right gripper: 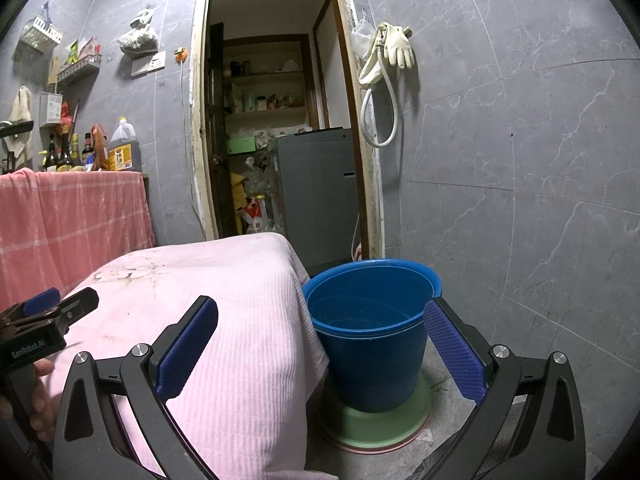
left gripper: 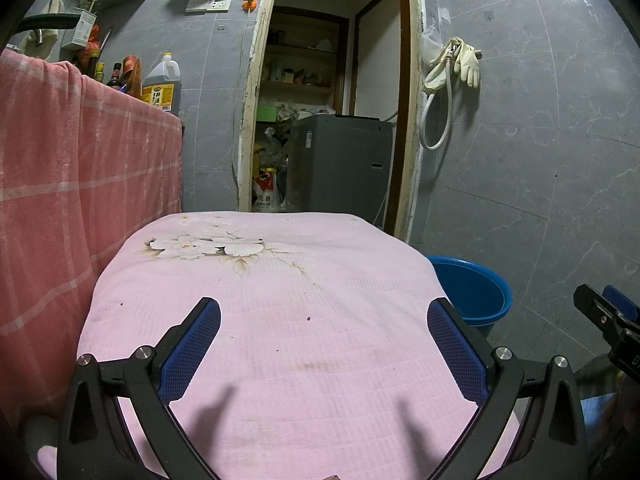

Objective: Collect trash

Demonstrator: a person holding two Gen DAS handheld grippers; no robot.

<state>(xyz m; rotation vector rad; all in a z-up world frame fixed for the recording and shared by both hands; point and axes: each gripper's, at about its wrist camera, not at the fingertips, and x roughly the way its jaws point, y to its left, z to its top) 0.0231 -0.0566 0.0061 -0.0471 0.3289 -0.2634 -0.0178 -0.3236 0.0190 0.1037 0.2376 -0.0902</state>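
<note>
My left gripper (left gripper: pixel 324 314) is open and empty above a table covered with a pink floral cloth (left gripper: pixel 272 300). My right gripper (right gripper: pixel 320 316) is open and empty, held over the table's right edge and a blue bucket (right gripper: pixel 372 332). The bucket stands on the floor beside the table on a green lid-like base (right gripper: pixel 380 424) and looks empty. The bucket also shows in the left wrist view (left gripper: pixel 476 292). No loose trash shows on the cloth. The right gripper's tip shows at the right edge of the left wrist view (left gripper: pixel 608 316), and the left gripper shows at the left of the right wrist view (right gripper: pixel 52 312).
A counter draped in a pink checked towel (left gripper: pixel 80 184) stands left, with bottles and an oil jug (left gripper: pixel 162 86) on it. An open doorway (left gripper: pixel 328 92) lies behind the table, with a grey appliance (left gripper: pixel 344 164) and bags inside. Gloves and a hose (left gripper: pixel 452 76) hang on the grey tiled wall.
</note>
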